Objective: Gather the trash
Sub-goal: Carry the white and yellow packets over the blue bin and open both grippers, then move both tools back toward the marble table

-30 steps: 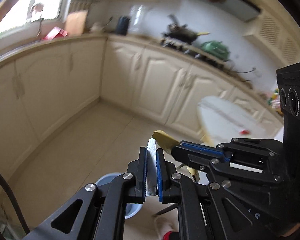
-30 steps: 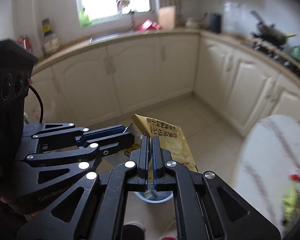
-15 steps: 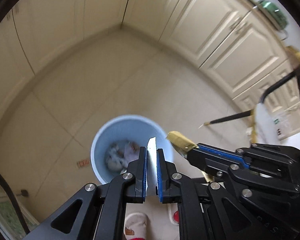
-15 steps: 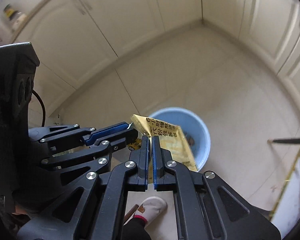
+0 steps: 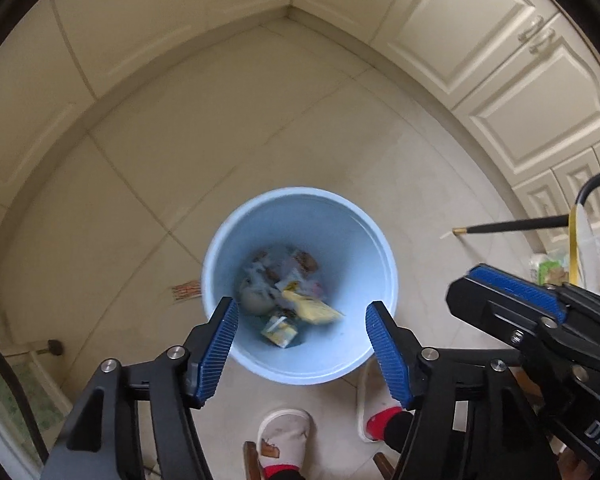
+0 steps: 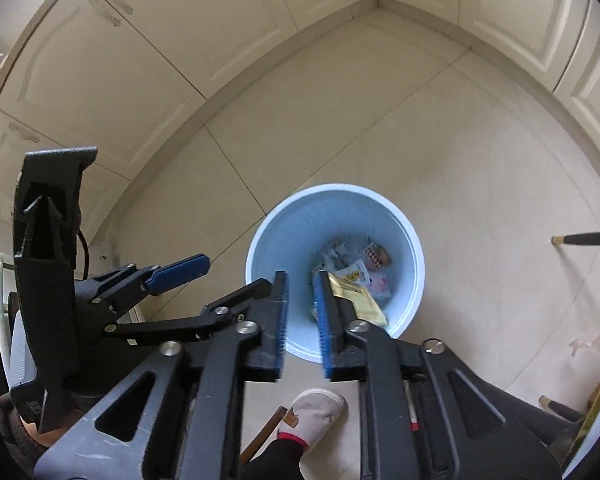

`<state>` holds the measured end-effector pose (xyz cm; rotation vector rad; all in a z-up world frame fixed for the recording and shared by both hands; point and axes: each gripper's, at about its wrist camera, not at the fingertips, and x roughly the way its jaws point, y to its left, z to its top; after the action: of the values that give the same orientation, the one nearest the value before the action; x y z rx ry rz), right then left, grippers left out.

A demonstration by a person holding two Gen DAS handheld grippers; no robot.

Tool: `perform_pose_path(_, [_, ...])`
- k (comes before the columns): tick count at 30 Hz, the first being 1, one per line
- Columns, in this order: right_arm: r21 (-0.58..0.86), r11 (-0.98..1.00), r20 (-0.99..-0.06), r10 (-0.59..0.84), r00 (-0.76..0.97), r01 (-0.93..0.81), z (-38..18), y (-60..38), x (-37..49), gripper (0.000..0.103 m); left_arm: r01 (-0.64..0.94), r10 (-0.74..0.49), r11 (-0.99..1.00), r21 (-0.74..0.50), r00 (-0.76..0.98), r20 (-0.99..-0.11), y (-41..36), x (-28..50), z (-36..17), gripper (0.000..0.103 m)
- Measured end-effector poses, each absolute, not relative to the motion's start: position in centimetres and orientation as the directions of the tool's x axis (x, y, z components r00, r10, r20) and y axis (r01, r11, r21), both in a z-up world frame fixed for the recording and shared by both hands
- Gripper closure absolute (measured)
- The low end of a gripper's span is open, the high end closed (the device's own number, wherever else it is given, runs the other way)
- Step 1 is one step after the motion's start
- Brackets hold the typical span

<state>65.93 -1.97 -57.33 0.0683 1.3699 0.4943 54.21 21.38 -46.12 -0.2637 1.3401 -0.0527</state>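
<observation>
**Trash released over the bin, drop step looks done**

Trash: yellow wrapper (image 5: pixel 311 309) now sits inside the light-blue bin (image 5: pixel 300 364), blurred in the left wrist view, so probably still settling. In the right wrist view the yellow wrapper (image 6: pixel 356 298) shows just past the right finger; can't tell if it's touching the pad or already clear below it.

Gripper state:
- left hand-held gripper (image 5: pixel 300 322): jaws wide apart, nothing between them, over the bin mouth.
- right hand-held gripper (image 6: pixel 302 294): jaws parted with a narrower gap, nothing between the pads.

Change vs half a second ago: both were clamped then, the left on a thin silvery piece, the right on the yellow wrapper, held above the bin. Both have since let go. The silvery piece isn't identifiable among the bin contents. A second ago both units pointed out at the kitchen cabinets; they're now aimed straight down at the floor.

Read: this pair of items is deposited. Whether more trash remains can't be judged from these views. A person's slippers stand on the near side of the bin.
</observation>
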Motion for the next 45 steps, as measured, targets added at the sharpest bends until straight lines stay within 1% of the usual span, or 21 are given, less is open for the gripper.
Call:
perform_pose_path(2, [0.317,0.898,-0.917,0.372,0.142,-0.306,-56.0,-1.7,65.0,0.072,-0.133,-0.153,0.972,-0.194,0.272,-0.950,21.7,53.1,-43.9,0.039])
perform_pose_path(3, [0.304,0.902,-0.918,0.363,0.157,-0.307,-55.2,-1.6,64.8,0.060,-0.139,-0.145,0.971,-0.193,0.295,-0.944,21.9,52.5,-42.6,0.036])
perform_pose_path(4, [0.295,0.903,-0.916,0.360,0.177,-0.312,-54.1,-1.7,64.4,0.052,-0.144,-0.142,0.971,-0.193,0.308,-0.941,22.2,52.1,-41.8,0.031])
perform_pose_path(6, [0.286,0.903,-0.905,0.365,0.220,-0.320,-51.7,-1.8,63.7,0.042,-0.159,-0.119,0.970,-0.184,0.349,-0.929,22.7,51.1,-39.5,0.028])
perform_pose_path(7, [0.270,0.906,-0.901,0.357,0.247,-0.326,-50.3,-1.8,63.2,0.032,-0.165,-0.105,0.970,-0.179,0.379,-0.919,23.1,50.4,-37.8,0.027])
perform_pose_path(9, [0.241,0.907,-0.886,0.350,0.302,-0.344,-47.4,-1.6,61.8,0.021,-0.178,-0.086,0.968,-0.176,0.427,-0.900,23.6,49.3,-35.1,0.024])
perform_pose_path(11, [0.215,0.909,-0.871,0.344,0.352,-0.357,-44.6,-1.5,60.6,0.016,-0.196,-0.049,0.967,-0.165,0.490,-0.870,24.0,47.6,-31.8,0.024])
perform_pose_path(12, [0.204,0.910,-0.861,0.342,0.377,-0.361,-43.3,-1.1,60.0,0.014,-0.205,-0.032,0.966,-0.159,0.516,-0.856,23.9,46.8,-30.4,0.022])
perform_pose_path(13, [0.190,0.910,-0.844,0.343,0.412,-0.368,-41.5,-1.1,59.0,0.008,-0.211,-0.014,0.965,-0.157,0.558,-0.830,23.9,45.7,-28.2,0.021])
perform_pose_path(14, [0.177,0.911,-0.831,0.341,0.439,-0.371,-40.2,-0.8,58.3,0.005,-0.213,-0.006,0.964,-0.161,0.585,-0.811,23.7,44.4,-26.9,0.019])
perform_pose_path(16, [0.143,0.916,-0.792,0.333,0.512,-0.374,-36.7,-1.1,55.9,0.004,-0.208,0.012,0.966,-0.156,0.636,-0.771,22.7,42.9,-23.7,0.013])
perform_pose_path(20, [0.105,0.925,-0.699,0.329,0.635,-0.364,-30.0,-2.7,51.5,0.001,-0.168,0.009,0.970,-0.178,0.752,-0.659,20.1,39.0,-17.4,0.008])
perform_pose_path(22, [0.094,0.932,-0.656,0.323,0.682,-0.351,-27.0,-3.8,49.6,0.000,-0.155,0.017,0.972,-0.175,0.795,-0.607,18.7,37.3,-15.1,0.001])
perform_pose_path(25, [0.061,0.945,-0.570,0.296,0.766,-0.320,-22.0,-5.9,45.6,0.000,-0.115,0.014,0.979,-0.169,0.863,-0.506,15.9,33.6,-11.9,0.001])
perform_pose_path(29, [0.010,0.966,-0.458,0.236,0.857,-0.260,-16.8,-8.3,40.7,0.000,-0.071,0.002,0.986,-0.154,0.912,-0.410,11.5,29.5,-9.8,0.001])
perform_pose_path(32, [-0.009,0.975,-0.399,0.198,0.895,-0.220,-13.4,-9.3,37.4,0.000,-0.042,-0.004,0.991,-0.131,0.943,-0.333,9.2,26.4,-8.5,0.001])
perform_pose_path(35, [-0.023,0.985,-0.341,0.155,0.927,-0.173,-11.0,-10.6,34.4,0.000,-0.027,-0.010,0.990,-0.136,0.964,-0.267,7.6,24.5,-7.9,0.001])
perform_pose_path(40, [-0.035,0.996,-0.269,0.072,0.960,-0.084,-8.5,-13.5,30.7,0.000,0.018,-0.040,0.991,-0.130,0.985,-0.170,4.5,21.8,-9.4,0.001])
perform_pose_path(42, [-0.034,0.999,-0.248,0.025,0.968,-0.035,-8.0,-14.9,29.7,0.000,0.044,-0.061,0.992,-0.116,0.987,-0.148,3.8,20.9,-9.9,0.001])
perform_pose_path(44, [-0.024,1.000,-0.234,-0.005,0.972,0.000,-7.7,-16.6,28.6,0.000,0.070,-0.083,0.992,-0.108,0.989,-0.122,4.2,16.3,-14.5,0.001])
perform_pose_path(45, [-0.017,1.000,-0.225,-0.020,0.974,0.017,-7.6,-17.2,28.3,0.000,0.080,-0.091,0.992,-0.098,0.989,-0.114,3.9,15.5,-15.0,0.001])
